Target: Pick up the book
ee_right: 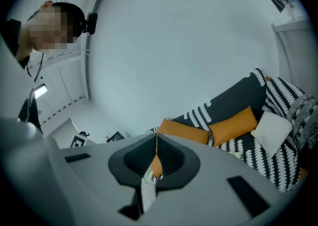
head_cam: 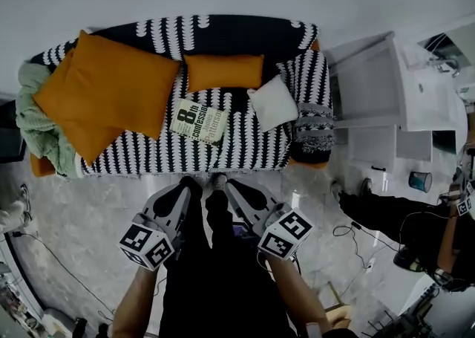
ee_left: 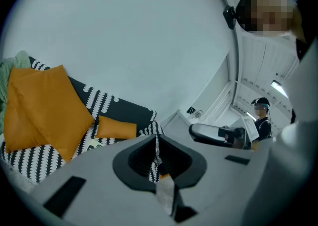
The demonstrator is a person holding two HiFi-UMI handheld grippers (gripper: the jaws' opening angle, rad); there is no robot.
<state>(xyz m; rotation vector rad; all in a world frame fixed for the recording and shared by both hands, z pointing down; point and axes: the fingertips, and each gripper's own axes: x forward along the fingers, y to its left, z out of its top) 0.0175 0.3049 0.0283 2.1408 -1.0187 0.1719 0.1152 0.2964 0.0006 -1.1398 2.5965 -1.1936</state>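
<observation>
The book [head_cam: 199,122], pale cover with dark print, lies flat on the seat of a black-and-white patterned sofa [head_cam: 245,147], between the big orange cushions and a white cushion [head_cam: 273,102]. Both grippers hang over the floor in front of the sofa, well short of the book. My left gripper [head_cam: 194,183] is shut with nothing between its jaws, and my right gripper [head_cam: 220,180] beside it is shut and empty too. In the left gripper view, a sliver of the book [ee_left: 94,144] shows beyond the left gripper [ee_left: 156,140]. The right gripper [ee_right: 156,138] points at the sofa's orange cushions.
Two large orange cushions [head_cam: 104,91] and a green blanket [head_cam: 33,117] fill the sofa's left end; a small orange cushion [head_cam: 224,71] leans on the backrest. A white cabinet [head_cam: 371,91] stands right of the sofa. Another person [head_cam: 438,232], cables and a teal cup [head_cam: 420,180] are at the right.
</observation>
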